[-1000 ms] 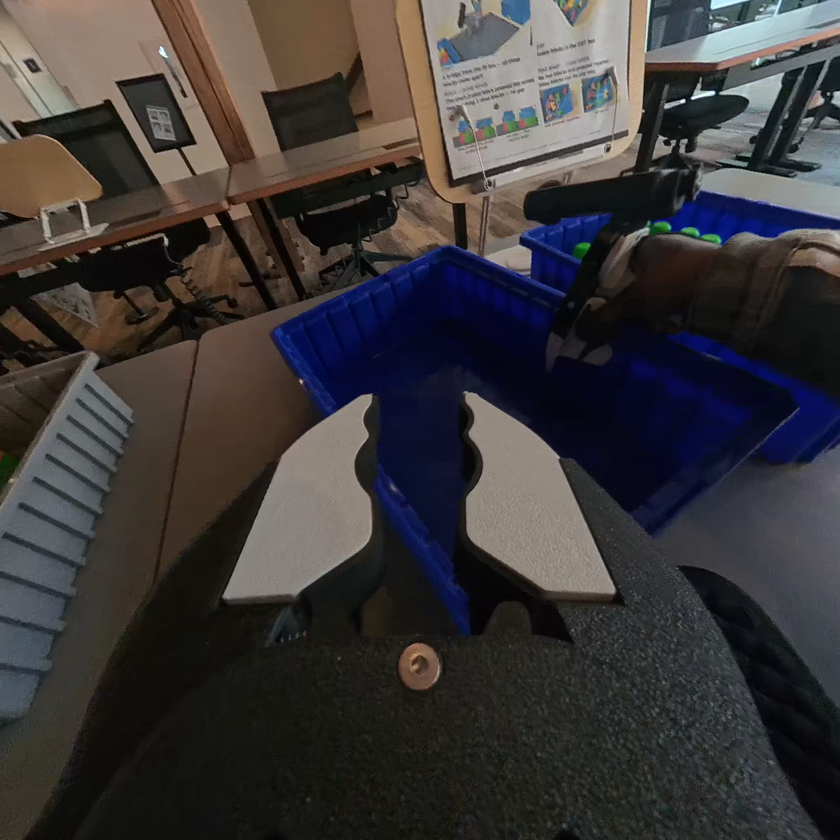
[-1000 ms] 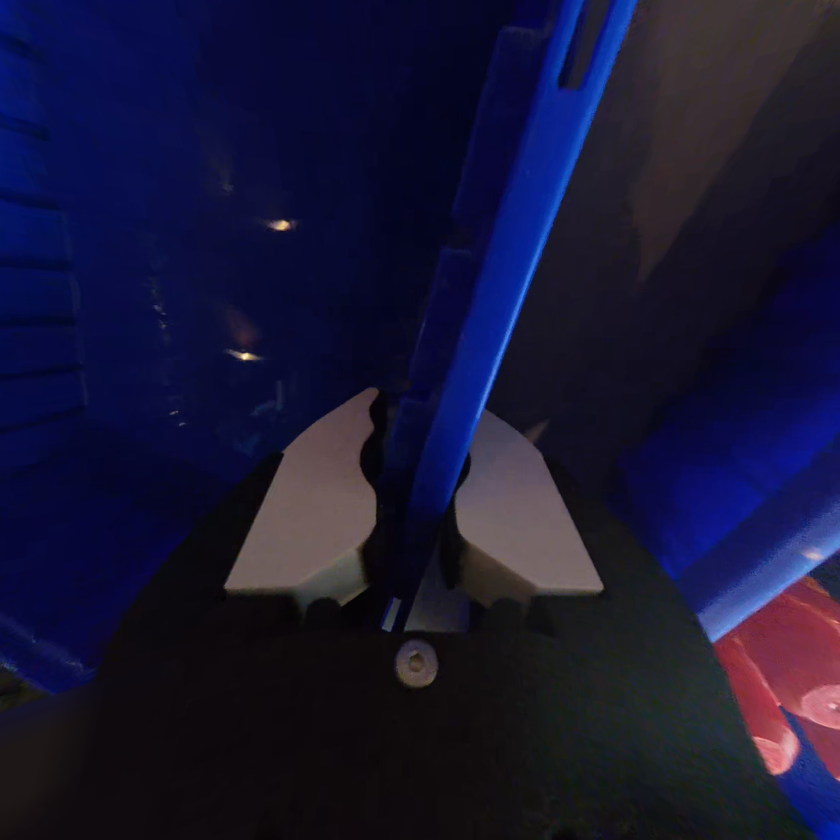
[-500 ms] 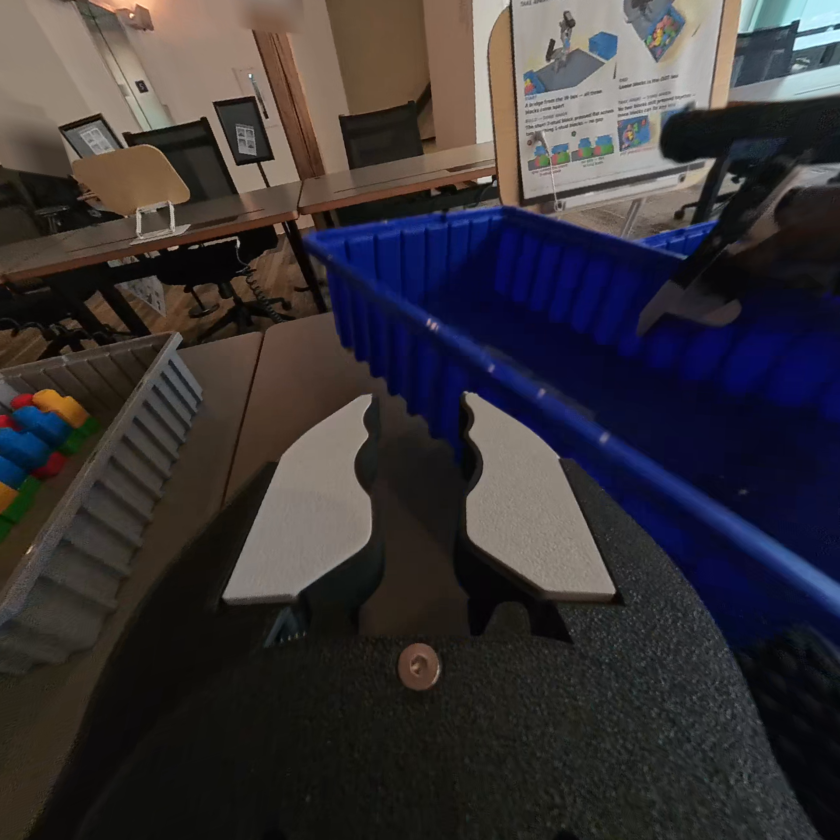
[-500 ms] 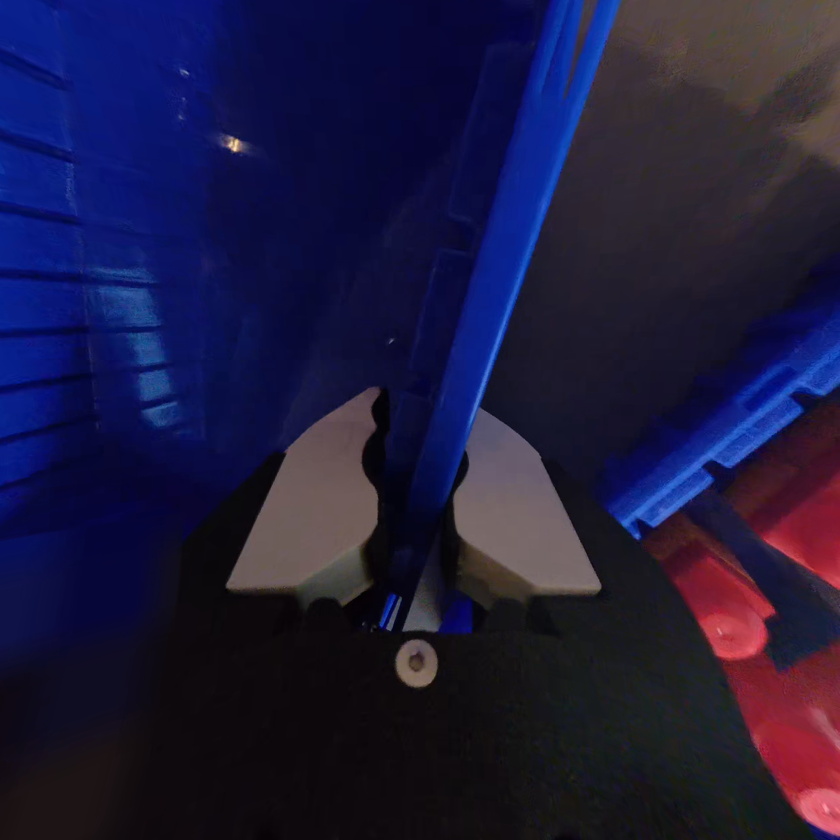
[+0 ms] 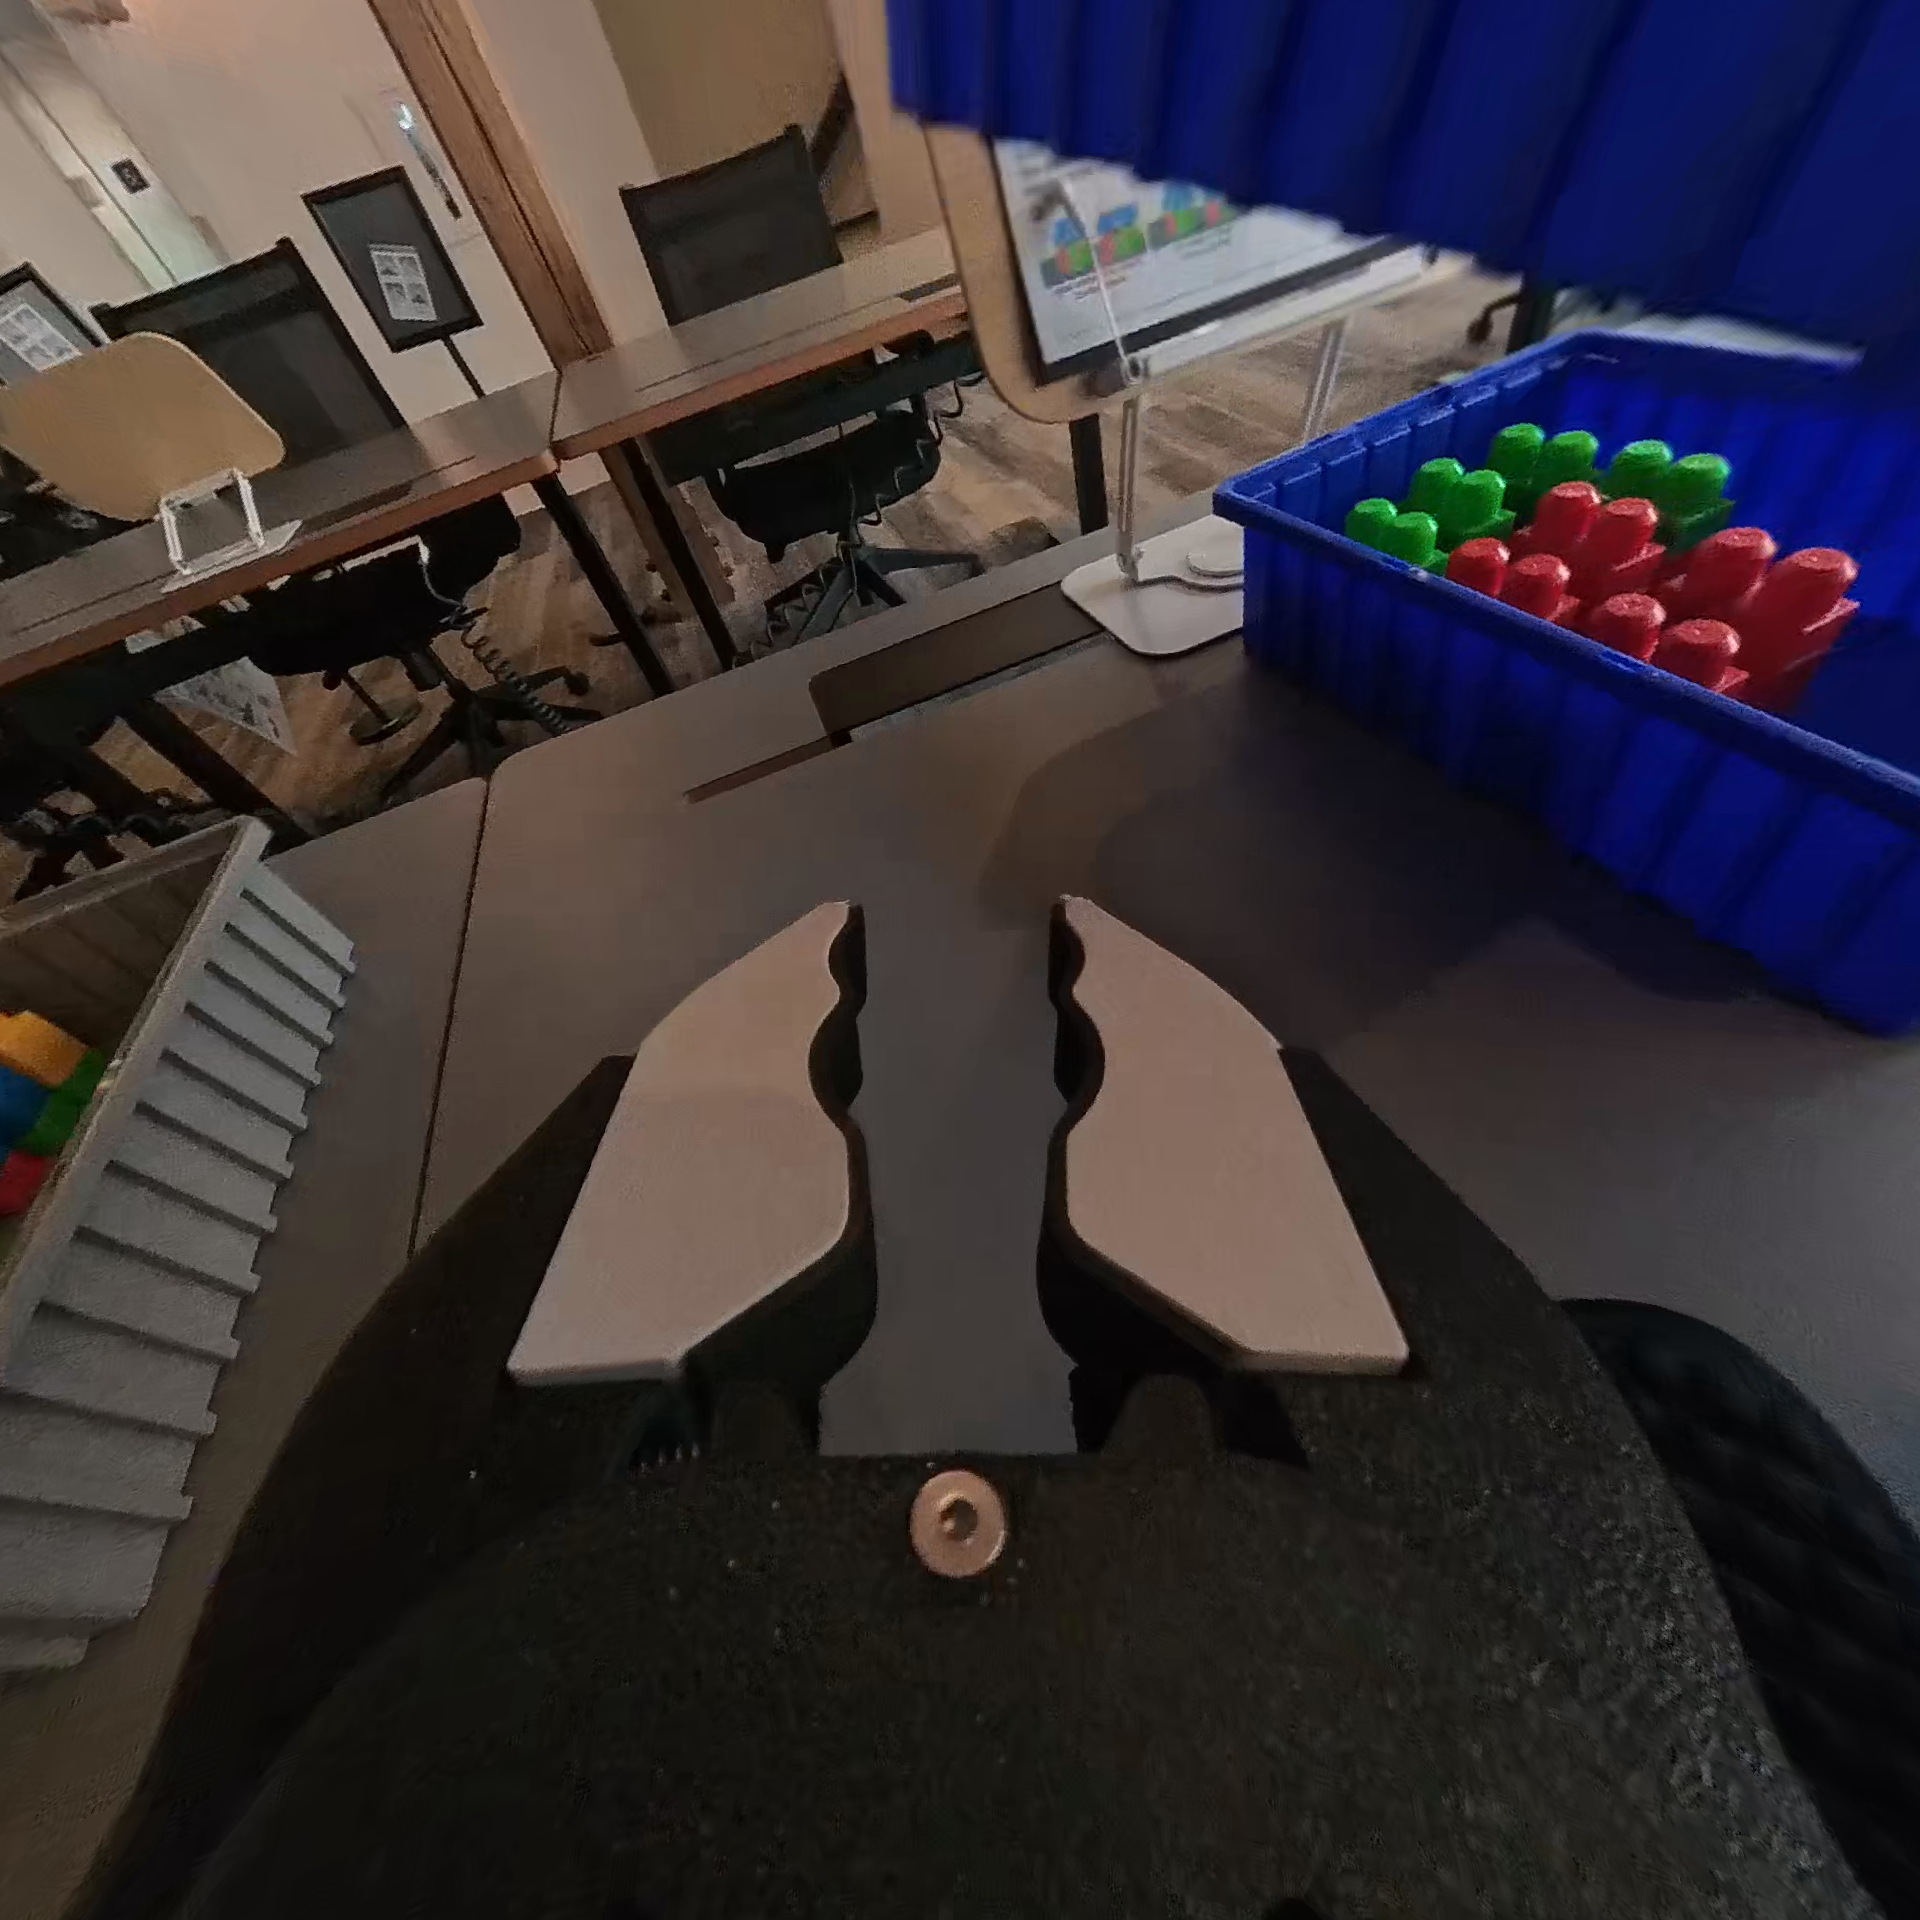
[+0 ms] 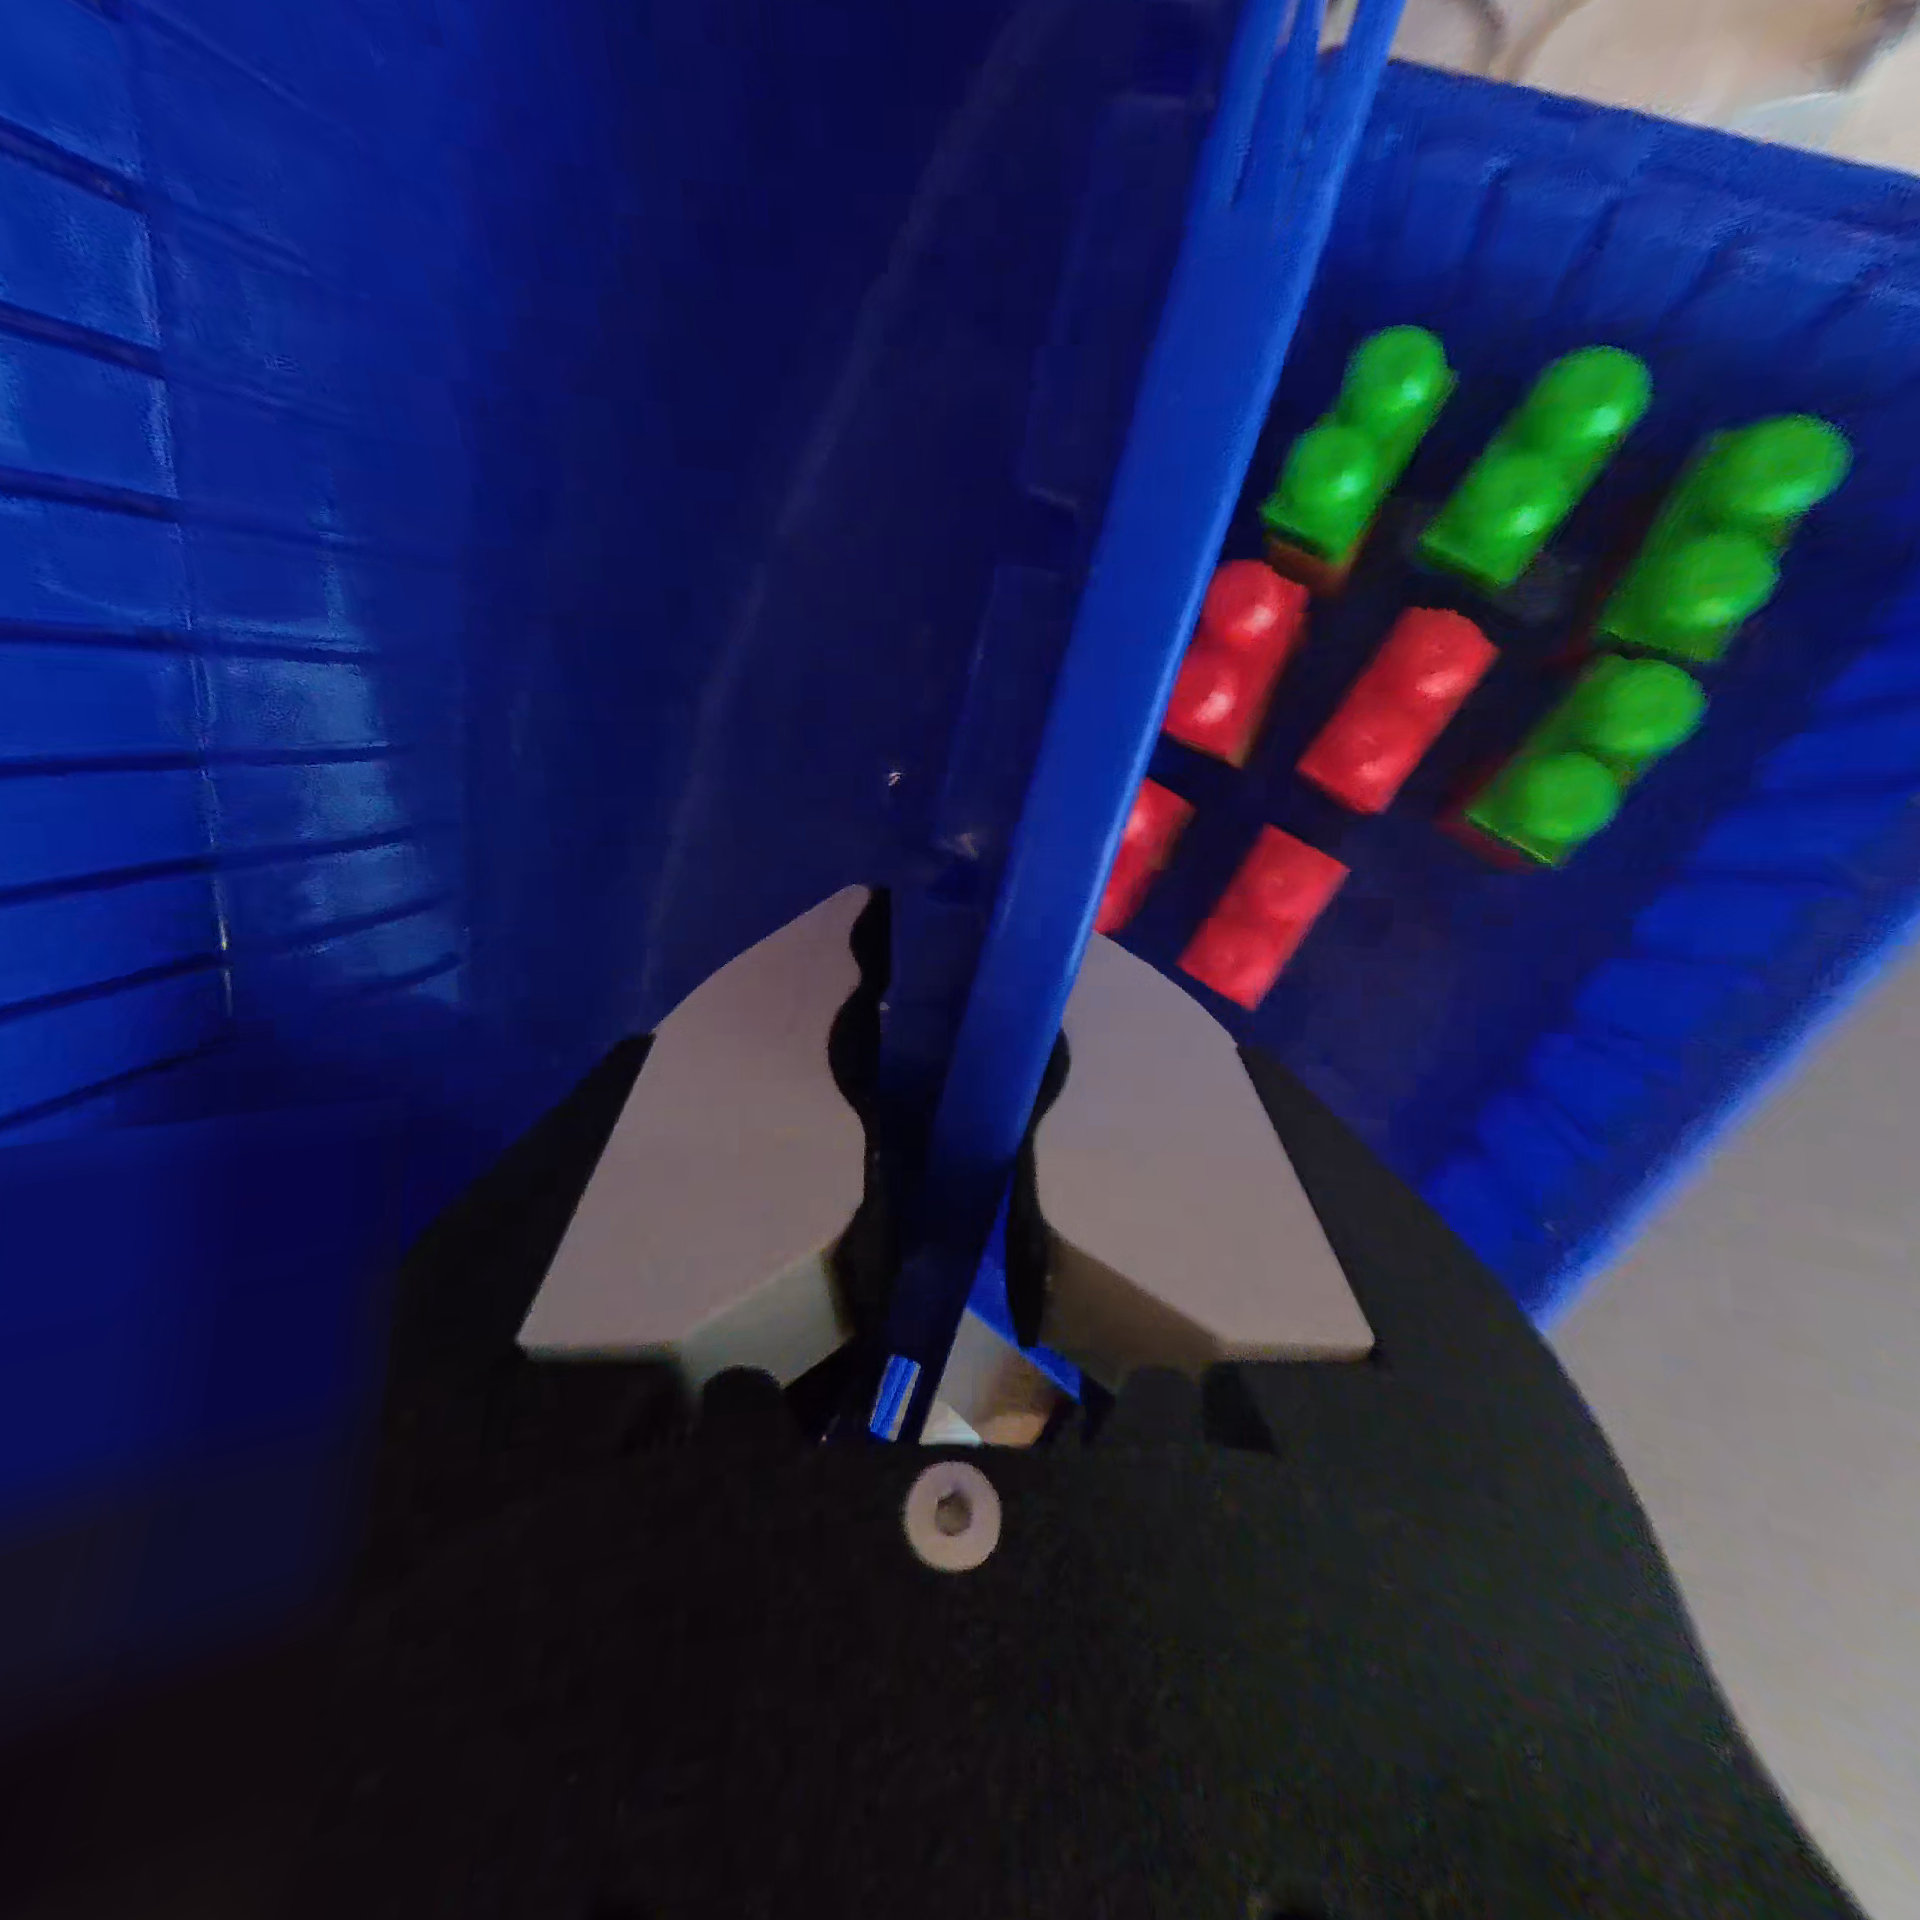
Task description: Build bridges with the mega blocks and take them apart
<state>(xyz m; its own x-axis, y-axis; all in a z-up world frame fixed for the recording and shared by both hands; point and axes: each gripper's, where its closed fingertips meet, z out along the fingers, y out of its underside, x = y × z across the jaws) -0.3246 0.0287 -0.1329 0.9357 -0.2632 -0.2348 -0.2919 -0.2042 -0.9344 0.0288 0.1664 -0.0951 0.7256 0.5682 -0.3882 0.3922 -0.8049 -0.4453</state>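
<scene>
My right gripper [image 6: 971,930] is shut on the rim of an empty blue bin [image 6: 1174,582] and holds it up in the air; its ribbed underside [image 5: 1455,114] fills the top right of the left wrist view. Below it a second blue bin [image 5: 1621,727] stands on the table with red blocks [image 5: 1621,582] and green blocks [image 5: 1517,478] standing in rows; these red blocks [image 6: 1392,707] and green blocks [image 6: 1527,468] also show in the right wrist view. My left gripper [image 5: 954,920] is open and empty above the dark table [image 5: 935,821].
A grey ribbed bin [image 5: 156,1195] with mixed coloured blocks [image 5: 31,1101] stands at the left. An instruction board on a stand [image 5: 1132,312] is behind the table. Desks and office chairs [image 5: 790,343] fill the room beyond. Spacing between my two grippers at the tips: around 40 cm.
My left gripper let go of the empty blue bin's rim and drew back. The right gripper lifted that bin high, uncovering the table and the bin of red and green blocks.
</scene>
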